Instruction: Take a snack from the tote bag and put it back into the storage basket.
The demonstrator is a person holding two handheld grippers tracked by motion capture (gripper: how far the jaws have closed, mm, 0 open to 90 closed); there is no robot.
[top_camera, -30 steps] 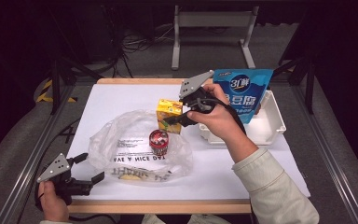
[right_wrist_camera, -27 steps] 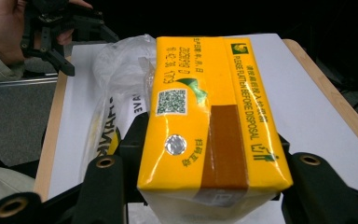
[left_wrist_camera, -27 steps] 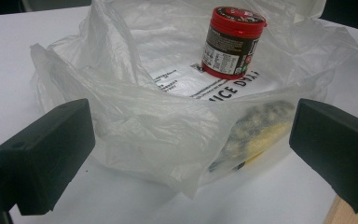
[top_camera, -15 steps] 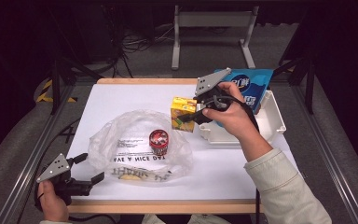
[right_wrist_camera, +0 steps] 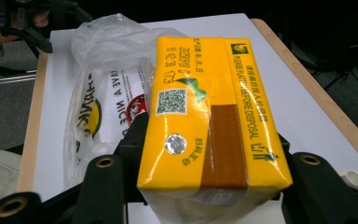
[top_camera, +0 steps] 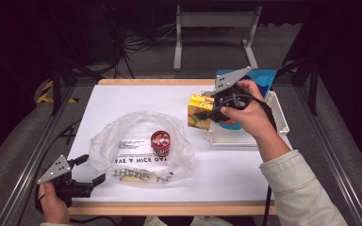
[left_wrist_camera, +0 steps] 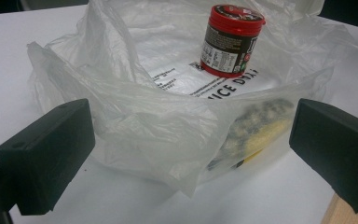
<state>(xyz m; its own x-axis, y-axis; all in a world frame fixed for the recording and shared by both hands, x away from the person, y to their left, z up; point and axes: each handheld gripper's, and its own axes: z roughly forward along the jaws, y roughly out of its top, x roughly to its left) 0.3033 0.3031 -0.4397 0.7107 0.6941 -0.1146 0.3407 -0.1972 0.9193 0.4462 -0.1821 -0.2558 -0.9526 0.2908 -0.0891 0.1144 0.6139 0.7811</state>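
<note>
Here, at the table's near left corner, the left gripper (top_camera: 88, 170) stood with its jaws wide apart and nothing between them, facing the clear plastic bag (top_camera: 141, 150) just beyond. Inside the bag stood a red-lidded jar (top_camera: 160, 142), upright on the printed lettering, with a yellowish item (left_wrist_camera: 256, 126) lying by the near edge. Farther right, the right gripper (top_camera: 206, 109) was clamped, jaws partly closed, on a yellow drink carton (top_camera: 199, 111), held above the table beside the white tray (top_camera: 279, 113).
</note>
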